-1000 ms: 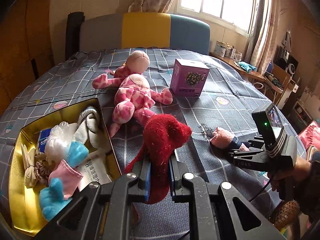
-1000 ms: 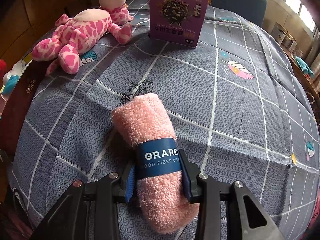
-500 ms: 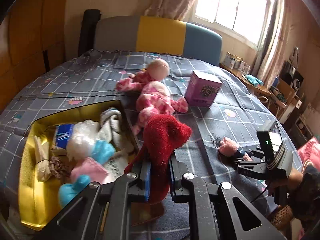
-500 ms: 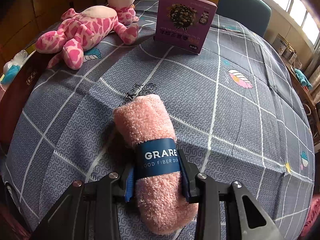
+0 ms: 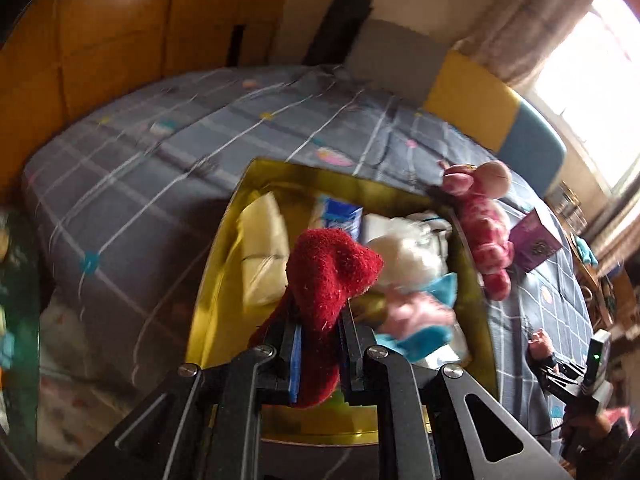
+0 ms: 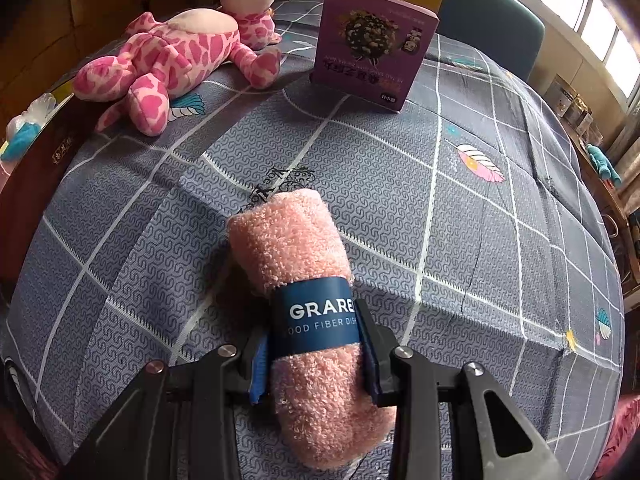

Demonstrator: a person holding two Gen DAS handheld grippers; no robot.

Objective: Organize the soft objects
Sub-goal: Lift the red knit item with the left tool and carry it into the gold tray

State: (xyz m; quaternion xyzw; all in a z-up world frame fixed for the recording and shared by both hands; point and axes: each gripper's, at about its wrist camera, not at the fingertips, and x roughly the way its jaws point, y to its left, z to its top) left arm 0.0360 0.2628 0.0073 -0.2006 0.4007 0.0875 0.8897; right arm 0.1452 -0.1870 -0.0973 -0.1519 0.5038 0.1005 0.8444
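Bedspread (image 6: 460, 216), grey with white grid lines and feather motifs, covers the whole work surface.

Left gripper (image 5: 318, 344): jaws clamped tight on a red fuzzy soft item (image 5: 324, 280), which stands up between the pads with its upper end flopped toward the right. It hangs above the gold tin box (image 5: 212, 300), over the near part of the open interior. The view is motion-blurred.

Gold tin box, contents: pale yellow fabric bundle (image 5: 264, 252) at the left side, blue-and-white packet (image 5: 338, 220) at the far side, white soft item (image 5: 408, 252) in the middle, pink and turquoise soft pieces (image 5: 420, 316) at the near right. Finer detail is lost to blur.

Right gripper (image 6: 314, 356): jaws part-way closed, pads pressed on both sides of a rolled pink towel (image 6: 296, 256) at its dark blue paper band (image 6: 316, 320). The roll lies on the bedspread, its far end pointing away from the camera.

Pink spotted plush toy (image 6: 168, 60): lying on the bedspread beside the right wall of the tin box, head toward the headboard.

Purple carton (image 6: 374, 46): upright on the bedspread, just right of the plush toy, apart from it.

Headboard (image 5: 472, 96): grey, yellow and blue panels, at the far end of the bed.
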